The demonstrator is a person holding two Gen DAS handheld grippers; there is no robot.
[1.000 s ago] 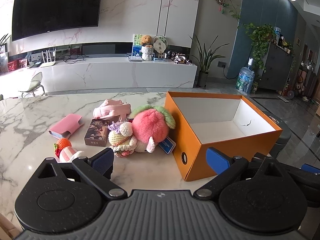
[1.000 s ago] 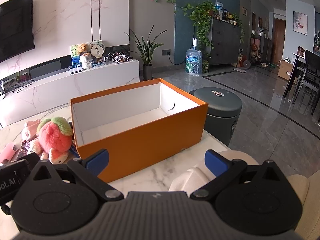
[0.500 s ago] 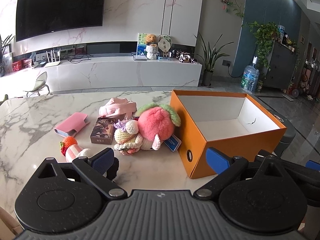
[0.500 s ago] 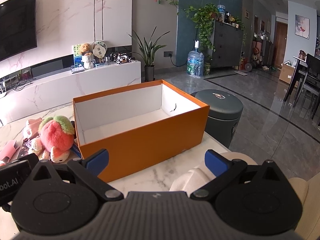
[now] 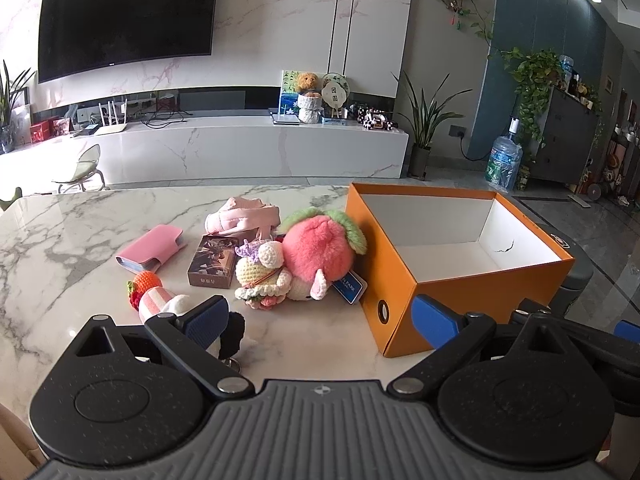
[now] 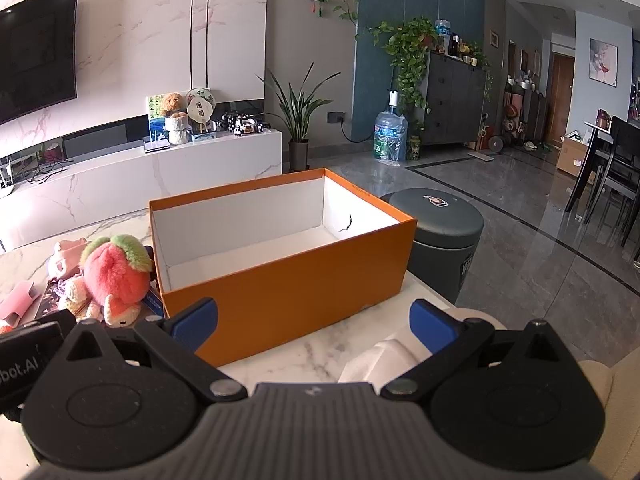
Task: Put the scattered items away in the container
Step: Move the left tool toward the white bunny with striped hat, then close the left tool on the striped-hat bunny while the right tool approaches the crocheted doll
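1. Your readable text: the blue tag [image 5: 349, 287] under the pink plush [image 5: 320, 248] ends in "PARK"; "bot.AI" shows at lower left of the right wrist view.
2. Your left gripper [image 5: 320, 318] is spread wide and holds nothing.
3. Your right gripper [image 6: 314, 320] is likewise wide and holds nothing.
4. The orange box [image 5: 472, 292] sits center-right, with nothing inside.

A large black wall-mounted television [image 5: 124, 16] is seen above a long white marble console [image 5: 240, 148]. A round dark grey bin [image 6: 436, 236] stands beside the white marble table [image 5: 60, 240]; a blue water bottle [image 6: 390, 138] is set near a dark cabinet [image 6: 456, 100].
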